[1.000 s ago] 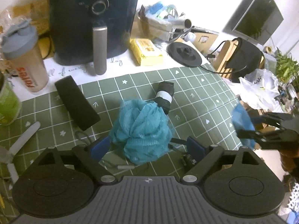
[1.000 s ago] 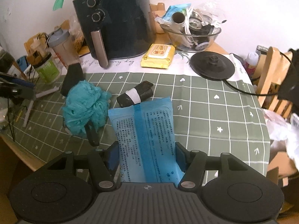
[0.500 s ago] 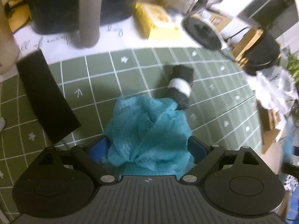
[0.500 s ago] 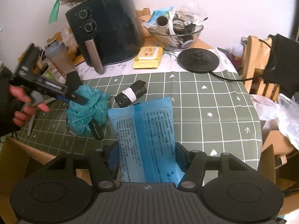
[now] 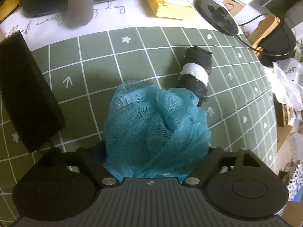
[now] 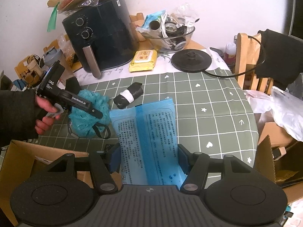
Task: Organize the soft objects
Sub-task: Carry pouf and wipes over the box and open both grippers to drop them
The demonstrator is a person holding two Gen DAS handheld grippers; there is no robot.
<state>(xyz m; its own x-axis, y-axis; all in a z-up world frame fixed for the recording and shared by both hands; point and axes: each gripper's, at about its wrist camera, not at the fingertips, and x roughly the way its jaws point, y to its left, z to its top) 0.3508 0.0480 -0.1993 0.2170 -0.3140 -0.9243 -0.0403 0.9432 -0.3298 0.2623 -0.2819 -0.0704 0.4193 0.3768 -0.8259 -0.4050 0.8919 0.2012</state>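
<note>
Left wrist: one teal mesh pouf (image 5: 155, 124), one black sponge (image 5: 26, 96), one black roll (image 5: 197, 75).

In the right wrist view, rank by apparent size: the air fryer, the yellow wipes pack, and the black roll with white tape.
1. air fryer, clearly the largest.
2. yellow wipes pack.
3. black roll with white tape, close to the wipes pack in size and nearer the camera, so this order is unsure.

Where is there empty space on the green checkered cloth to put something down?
Free: the green tablecloth right of the black roll, below the round black base. Crowded: the left side, around the teal bath pouf and black sponge.
</note>
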